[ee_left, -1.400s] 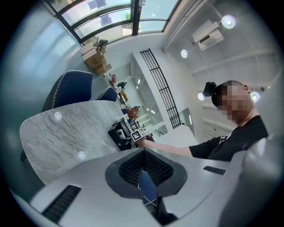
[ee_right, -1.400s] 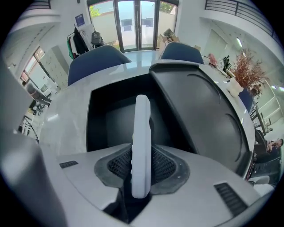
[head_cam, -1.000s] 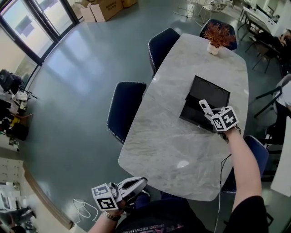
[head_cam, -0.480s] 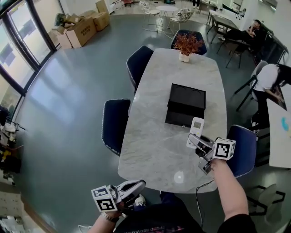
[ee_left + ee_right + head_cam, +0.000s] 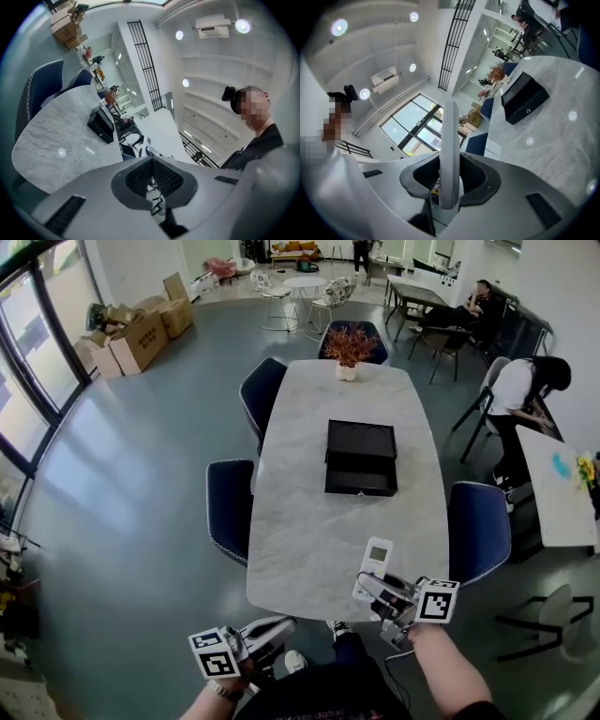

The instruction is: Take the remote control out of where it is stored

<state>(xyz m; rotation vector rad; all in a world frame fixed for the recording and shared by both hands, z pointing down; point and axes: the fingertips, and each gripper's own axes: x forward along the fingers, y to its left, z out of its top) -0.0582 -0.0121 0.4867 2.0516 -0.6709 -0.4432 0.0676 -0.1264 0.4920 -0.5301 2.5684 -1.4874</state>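
Observation:
A white remote control (image 5: 376, 565) with a small screen stands upright in my right gripper (image 5: 371, 587), which is shut on its lower end. It hangs over the near end of the marble table (image 5: 309, 549). In the right gripper view the remote (image 5: 450, 145) rises edge-on from between the dark pads (image 5: 474, 177) of the right gripper (image 5: 450, 180). The black storage box (image 5: 361, 457) sits at the table's middle, well beyond the remote. My left gripper (image 5: 272, 632) is low, below the table's near edge, shut with nothing in it; its pads (image 5: 165, 174) meet at the tips.
A potted dried plant (image 5: 348, 343) stands at the table's far end. Dark blue chairs (image 5: 230, 507) flank the left side and one (image 5: 478, 526) the right. A person (image 5: 520, 395) bends over a table at the right. Cardboard boxes (image 5: 136, 334) lie far left.
My right gripper has carried the remote away from the black box toward the near end of the table. The head view has pulled back. The left gripper has stayed in place.

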